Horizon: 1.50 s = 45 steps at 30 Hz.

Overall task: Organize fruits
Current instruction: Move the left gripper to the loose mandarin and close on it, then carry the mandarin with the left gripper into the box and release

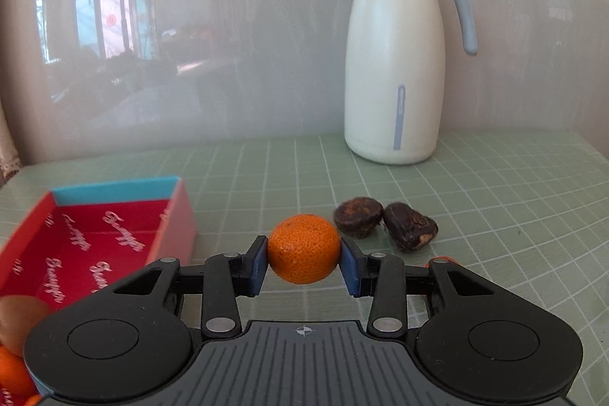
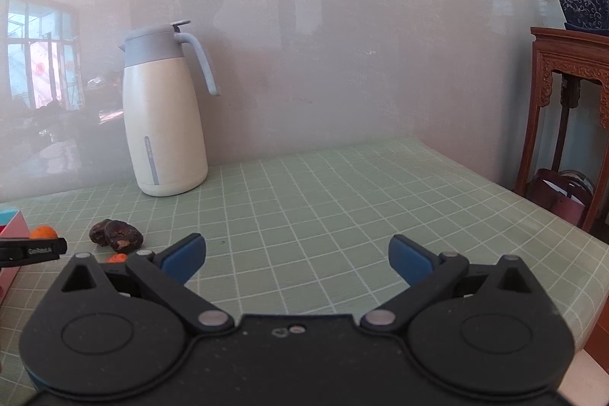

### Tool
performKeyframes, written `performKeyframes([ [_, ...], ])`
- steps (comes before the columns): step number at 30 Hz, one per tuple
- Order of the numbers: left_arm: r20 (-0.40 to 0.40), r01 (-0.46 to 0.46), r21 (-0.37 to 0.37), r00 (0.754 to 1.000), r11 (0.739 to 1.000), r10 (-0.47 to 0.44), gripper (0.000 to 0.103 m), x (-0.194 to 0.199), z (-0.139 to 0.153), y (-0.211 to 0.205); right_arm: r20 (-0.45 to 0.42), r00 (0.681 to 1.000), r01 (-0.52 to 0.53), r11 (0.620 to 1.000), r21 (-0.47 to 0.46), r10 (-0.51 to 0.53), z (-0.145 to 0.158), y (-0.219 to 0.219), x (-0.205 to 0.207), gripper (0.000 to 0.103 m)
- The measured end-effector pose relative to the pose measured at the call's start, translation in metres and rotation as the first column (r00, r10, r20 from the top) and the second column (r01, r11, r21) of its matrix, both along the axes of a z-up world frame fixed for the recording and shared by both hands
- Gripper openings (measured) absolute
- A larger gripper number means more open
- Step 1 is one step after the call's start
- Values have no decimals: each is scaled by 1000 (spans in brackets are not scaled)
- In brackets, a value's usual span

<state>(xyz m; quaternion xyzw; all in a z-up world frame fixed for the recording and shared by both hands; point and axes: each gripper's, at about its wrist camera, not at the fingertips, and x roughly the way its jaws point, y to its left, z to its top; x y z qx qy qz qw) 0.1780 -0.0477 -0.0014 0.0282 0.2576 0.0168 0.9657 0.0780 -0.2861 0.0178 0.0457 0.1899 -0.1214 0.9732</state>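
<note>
1. The left gripper (image 1: 303,263) clamps a small orange (image 1: 303,248) between its blue pads, just above the green grid mat (image 1: 475,215).
2. A red box (image 1: 87,238) sits to its left, with more oranges (image 1: 15,360) at the near corner.
3. Two dark brown fruits (image 1: 384,221) lie just behind the held orange.
4. The right gripper (image 2: 297,259) hangs wide open and empty.
5. A cream jug (image 1: 396,63) stands by the wall.
</note>
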Motion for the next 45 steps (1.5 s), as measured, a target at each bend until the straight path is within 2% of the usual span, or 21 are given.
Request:
performKeyframes([
  [8,57,-106,6,993,994,105,40,-28,20,57,1,998,-61,997,-39,61,1,26,3,103],
  [17,8,-244,1,970,970,244,40,-35,5,118,-8,993,-116,992,-54,115,1,54,10,103],
  [21,-23,-263,3,965,965,263,40,-33,-4,129,-12,990,-140,988,-65,139,1,67,13,103],
  [27,-26,-253,11,967,967,253,40,-34,-6,129,-18,986,-166,983,-74,165,1,81,16,103],
  [35,-34,-246,-24,969,969,245,42,-36,-4,132,-19,985,-172,982,-76,171,1,86,17,103],
  [37,-33,-243,-39,970,969,242,48,-37,-3,132,-21,986,-169,983,-75,168,0,84,16,103],
  [39,-19,-237,-39,971,971,237,64,-38,-1,129,-22,986,-166,983,-74,165,0,83,17,103],
  [40,-2,-242,-25,970,970,242,69,-40,0,127,-21,986,-165,984,-73,164,0,83,17,103],
  [41,12,-249,-9,968,968,249,80,-42,2,124,-22,986,-164,984,-73,163,0,82,17,103],
  [42,25,-256,1,966,967,256,86,-44,3,123,-23,987,-163,984,-73,162,0,82,18,103],
  [45,32,-256,-7,966,967,256,87,-48,8,124,-28,986,-165,984,-65,164,-1,82,19,103],
])
